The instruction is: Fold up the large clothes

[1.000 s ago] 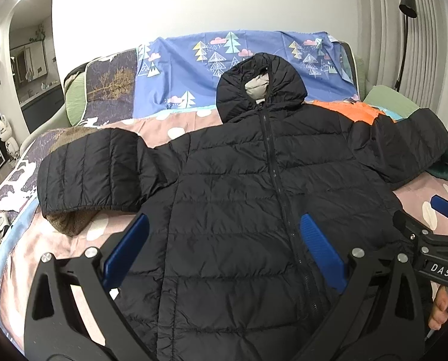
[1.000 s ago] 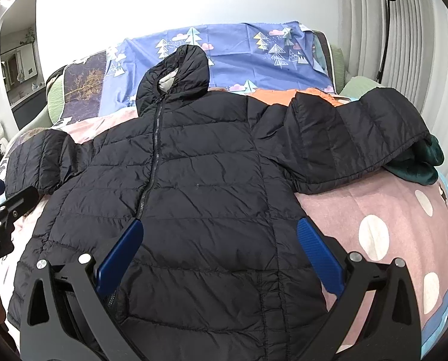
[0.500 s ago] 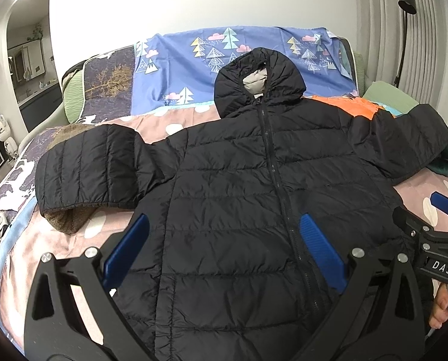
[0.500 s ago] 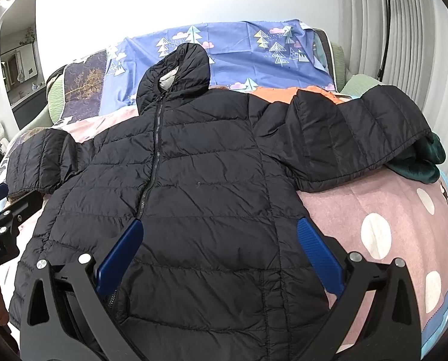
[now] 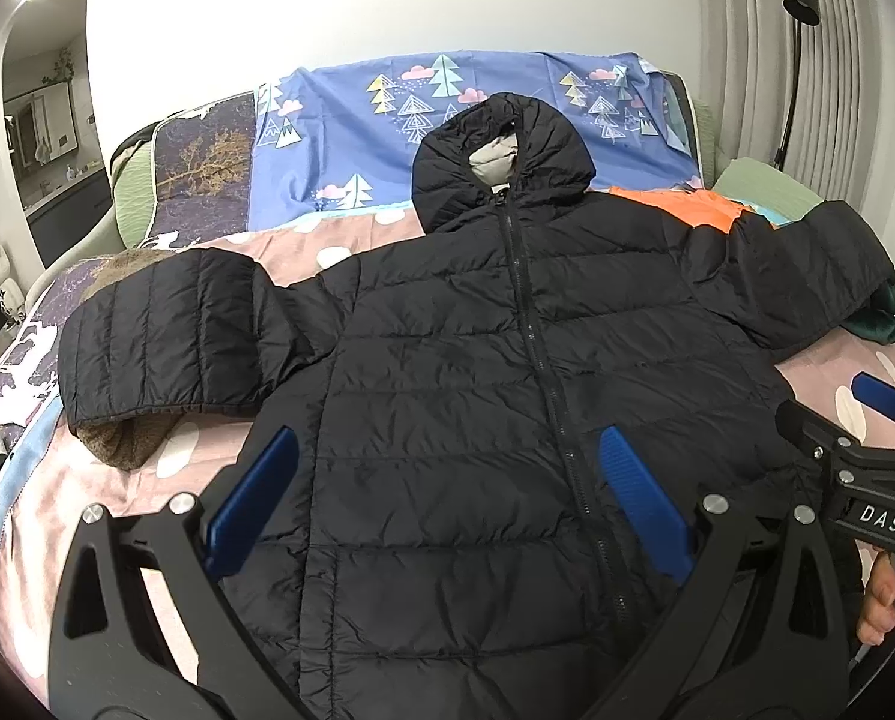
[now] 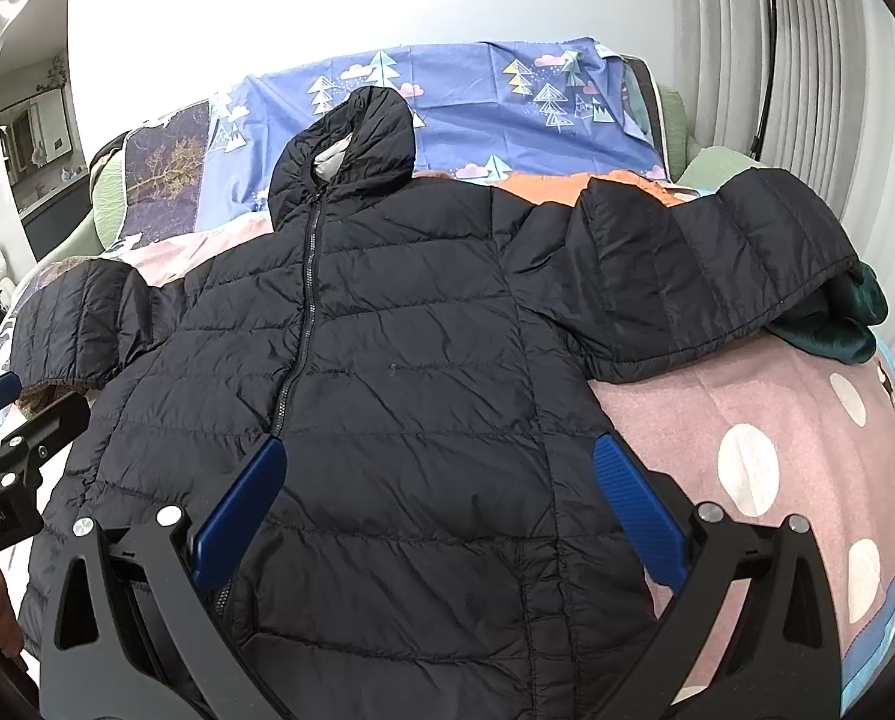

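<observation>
A black quilted hooded jacket lies face up and zipped on the bed, sleeves spread out to both sides; it also fills the right wrist view. Its hood points to the far end. My left gripper is open and empty, hovering over the jacket's lower left front. My right gripper is open and empty over the lower right front, near the side seam. The right gripper also shows at the right edge of the left wrist view.
The bed has a pink spotted cover and a blue tree-print sheet at the head. A dark green garment lies under the right sleeve, a brown one under the left sleeve, an orange one behind. A floor lamp stands right.
Both grippers have lifted and tilted slightly, so the jacket sits a little lower in the views. Both stay open. The jacket has not moved.
</observation>
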Motion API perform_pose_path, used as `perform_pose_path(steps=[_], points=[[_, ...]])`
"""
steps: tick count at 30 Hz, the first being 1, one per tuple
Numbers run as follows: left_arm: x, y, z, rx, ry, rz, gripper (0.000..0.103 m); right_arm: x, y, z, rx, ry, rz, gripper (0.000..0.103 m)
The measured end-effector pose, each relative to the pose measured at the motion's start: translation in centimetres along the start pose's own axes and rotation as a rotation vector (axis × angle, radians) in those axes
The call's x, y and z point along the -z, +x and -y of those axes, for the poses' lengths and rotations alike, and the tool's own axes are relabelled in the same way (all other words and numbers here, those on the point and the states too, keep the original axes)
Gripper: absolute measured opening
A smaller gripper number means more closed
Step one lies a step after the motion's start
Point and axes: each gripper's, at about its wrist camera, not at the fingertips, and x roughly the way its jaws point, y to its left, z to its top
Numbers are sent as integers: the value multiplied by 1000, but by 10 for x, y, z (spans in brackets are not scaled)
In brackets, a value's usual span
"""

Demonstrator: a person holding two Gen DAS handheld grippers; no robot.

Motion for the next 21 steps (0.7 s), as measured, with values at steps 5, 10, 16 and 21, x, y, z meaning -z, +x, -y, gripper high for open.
perform_pose_path(steps=[5, 10, 16, 21], points=[[0, 1, 2, 6, 1, -6, 101, -1, -1, 1, 2, 2, -1, 102], [0, 2, 3, 16, 5, -7, 101, -2, 0, 2, 5, 3, 1, 102], [-1, 2, 4, 24, 7, -7, 101, -3, 0, 1, 4, -5, -1, 102], [-1, 2, 4, 26, 7, -9, 101, -3, 0, 1, 4, -4, -1, 102]])
